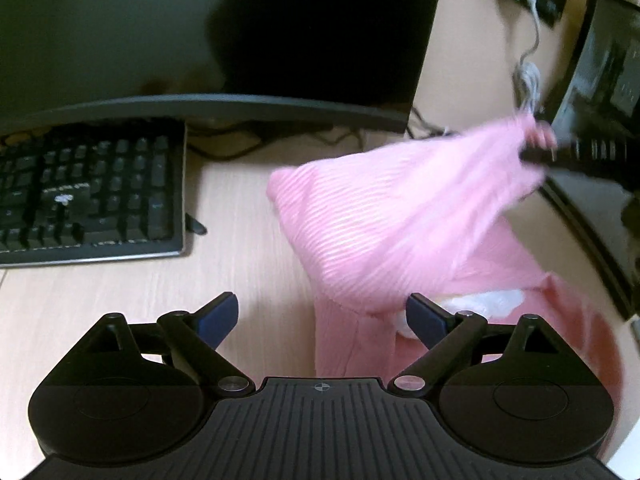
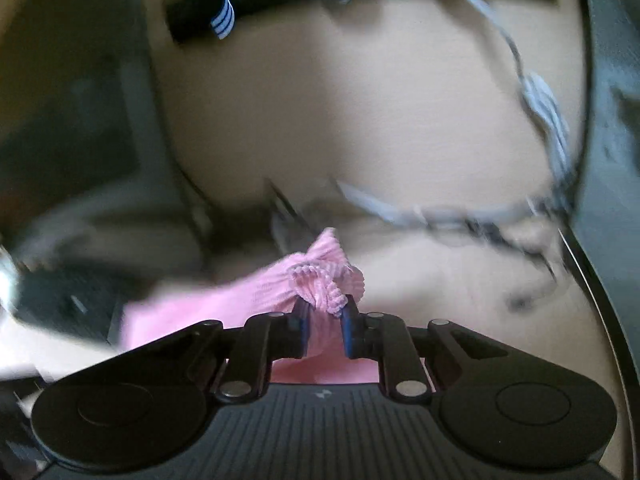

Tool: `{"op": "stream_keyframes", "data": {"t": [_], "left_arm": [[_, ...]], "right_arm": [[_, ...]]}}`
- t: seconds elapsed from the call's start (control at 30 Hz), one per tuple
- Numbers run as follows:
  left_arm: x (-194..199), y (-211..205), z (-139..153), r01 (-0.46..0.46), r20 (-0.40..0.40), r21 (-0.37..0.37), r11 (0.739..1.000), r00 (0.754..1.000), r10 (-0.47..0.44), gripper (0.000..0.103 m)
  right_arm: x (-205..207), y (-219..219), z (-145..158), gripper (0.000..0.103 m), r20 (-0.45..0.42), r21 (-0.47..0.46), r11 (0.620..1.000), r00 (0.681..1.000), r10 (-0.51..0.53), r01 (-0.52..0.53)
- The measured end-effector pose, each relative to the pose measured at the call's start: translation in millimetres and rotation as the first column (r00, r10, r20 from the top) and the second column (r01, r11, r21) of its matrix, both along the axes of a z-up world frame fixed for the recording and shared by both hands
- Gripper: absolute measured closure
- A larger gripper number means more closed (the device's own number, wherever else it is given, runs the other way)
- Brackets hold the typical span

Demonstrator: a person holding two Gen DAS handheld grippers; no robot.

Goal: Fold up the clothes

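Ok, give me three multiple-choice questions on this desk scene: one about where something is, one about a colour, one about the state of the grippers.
1. Where is the keyboard relative to the garment in the left wrist view?
A. To its left
B. On top of it
C. To its right

2. What colour is the garment?
A. Blue
B. Pink
C. Green

3. How do the two grippers stand?
A. Both open
B. Both shut on cloth
C. Left gripper open, right gripper shut on the garment

Answers:
1. A: the keyboard lies on the desk at the left, the garment at the right.
2. B: the ribbed cloth is pink in both views.
3. C: the left fingers are spread wide with nothing between them, while the right fingers pinch a bunched pink edge.
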State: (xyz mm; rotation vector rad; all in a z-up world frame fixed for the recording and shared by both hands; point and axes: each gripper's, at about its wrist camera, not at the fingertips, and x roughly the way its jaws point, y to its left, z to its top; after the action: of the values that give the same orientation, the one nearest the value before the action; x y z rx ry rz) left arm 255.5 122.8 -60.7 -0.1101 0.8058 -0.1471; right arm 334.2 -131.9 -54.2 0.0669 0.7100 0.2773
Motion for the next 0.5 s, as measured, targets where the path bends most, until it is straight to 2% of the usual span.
{"op": "stream_keyframes", "data": {"t": [0.07, 0.1, 0.13, 0.2, 0.27, 0.33, 0.4, 0.5], "left_arm": [[0.2, -0.9, 2.1, 0.028, -0.004, -0.001, 1.0, 1.0, -0.028, 0.008], [-0.6, -0.8, 5.1, 0.044, -0.002, -0.008, 0.999, 0.999, -0.044, 0.008], [-1.5, -0.7, 8.1, 0.06, 0.001, -0.015, 0.998, 0.998, -0.06, 0.008], [-2.8, -0.8, 15.0, 0.093, 0.012, -0.03, 0.995, 0.996, -0.093, 0.008], [1.2, -3.1, 25.8, 0.121, 0.047, -0.064, 0.991, 0.992, -0.118, 0.008], [11.0, -9.1, 31.4, 0.139, 0.07, -0.119, 0.983, 0.989, -0.132, 0.008], [22.6, -16.9, 33.5, 0.152, 0.082, -0.176, 0.973, 0.987, -0.139, 0.008], [42.1, -31.6, 22.9, 0.14, 0.063, -0.199, 0.97, 0.99, -0.13, 0.008]], "right_arm": [[-5.0, -4.7, -29.1, 0.084, -0.061, -0.072, 0.997, 0.998, -0.035, 0.031], [-7.3, -7.6, -41.1, 0.075, -0.086, -0.106, 0.993, 0.995, -0.055, 0.046], [-10.0, -12.1, -44.0, 0.07, -0.087, -0.115, 0.992, 0.994, -0.068, 0.057], [-14.9, -20.1, -39.4, 0.048, -0.06, -0.11, 0.991, 0.995, -0.079, 0.072], [-17.4, -24.0, -24.5, 0.038, 0.0, -0.093, 0.993, 0.997, -0.072, 0.072], [-15.6, -22.5, -7.1, 0.034, 0.078, -0.094, 0.993, 0.995, -0.058, 0.066], [-12.6, -20.5, 2.2, 0.033, 0.117, -0.089, 0.995, 0.992, -0.036, 0.047], [-3.4, -20.0, -4.3, 0.033, 0.079, -0.082, 0.996, 0.996, -0.026, 0.033]]}}
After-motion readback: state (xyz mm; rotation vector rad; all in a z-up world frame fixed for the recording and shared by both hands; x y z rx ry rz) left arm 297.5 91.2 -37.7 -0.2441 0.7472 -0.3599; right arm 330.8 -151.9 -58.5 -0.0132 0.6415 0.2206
